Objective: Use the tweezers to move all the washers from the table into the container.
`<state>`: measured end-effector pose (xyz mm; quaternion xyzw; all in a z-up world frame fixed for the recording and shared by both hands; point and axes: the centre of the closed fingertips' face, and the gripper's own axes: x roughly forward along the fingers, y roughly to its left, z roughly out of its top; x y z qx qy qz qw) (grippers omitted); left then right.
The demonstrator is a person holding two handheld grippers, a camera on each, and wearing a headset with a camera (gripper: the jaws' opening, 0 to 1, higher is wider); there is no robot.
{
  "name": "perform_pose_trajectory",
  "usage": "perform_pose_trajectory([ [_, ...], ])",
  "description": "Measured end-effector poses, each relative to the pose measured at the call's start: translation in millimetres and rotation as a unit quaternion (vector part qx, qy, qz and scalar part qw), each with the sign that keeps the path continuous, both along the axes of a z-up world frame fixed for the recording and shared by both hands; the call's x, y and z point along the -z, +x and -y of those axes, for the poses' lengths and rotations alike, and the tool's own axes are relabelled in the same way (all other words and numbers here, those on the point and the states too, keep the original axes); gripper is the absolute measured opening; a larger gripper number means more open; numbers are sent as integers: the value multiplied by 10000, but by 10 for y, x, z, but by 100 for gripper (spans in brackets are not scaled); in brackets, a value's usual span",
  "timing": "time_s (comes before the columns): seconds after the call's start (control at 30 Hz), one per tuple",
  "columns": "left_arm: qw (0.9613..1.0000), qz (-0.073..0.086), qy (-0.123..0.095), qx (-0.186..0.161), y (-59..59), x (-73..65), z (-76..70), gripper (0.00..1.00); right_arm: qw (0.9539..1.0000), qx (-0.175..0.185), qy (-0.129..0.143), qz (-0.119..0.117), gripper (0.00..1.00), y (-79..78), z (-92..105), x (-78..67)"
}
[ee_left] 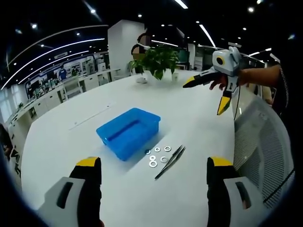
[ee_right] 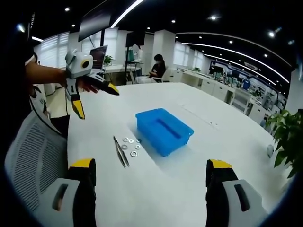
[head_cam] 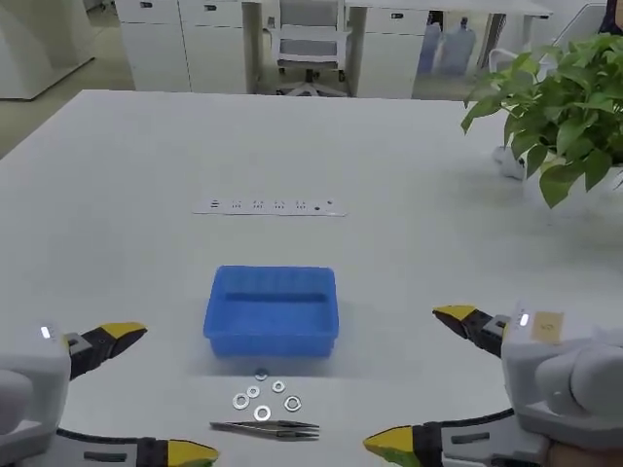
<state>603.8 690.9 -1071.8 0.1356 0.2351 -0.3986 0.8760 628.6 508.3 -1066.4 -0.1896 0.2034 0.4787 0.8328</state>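
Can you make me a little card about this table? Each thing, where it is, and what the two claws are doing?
container: blue bin, middle of the white table, looks empty
washers: six, loose on the table just in front of the bin
tweezers: lying flat, next to the washers on the person's side, nothing gripping them
left claw: open, holding nothing, left of the washers
right claw: open, holding nothing, right of the washers
plant: far right side of the table

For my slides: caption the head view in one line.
Left gripper and right gripper, both open, flank silver washers and metal tweezers before an empty blue plastic container.
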Motion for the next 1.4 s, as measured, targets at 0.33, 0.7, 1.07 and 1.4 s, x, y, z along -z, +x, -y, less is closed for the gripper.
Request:
perform_pose_trajectory([
  [0.33,9991,-114,211,360,53,115,39,90,9979,-518,-385,18,88,15,-91,118],
  [0.7,9931,-449,537,940,4,333,109,71,9862,-1441,-814,24,68,-74,-287,331],
  [1.07,9835,-744,816,1434,-35,540,160,52,9664,-2294,-1138,-207,48,-181,-528,592],
  [1.4,9734,-899,1055,1823,-48,699,177,32,9494,-2798,-1360,-423,31,-260,-696,817],
])
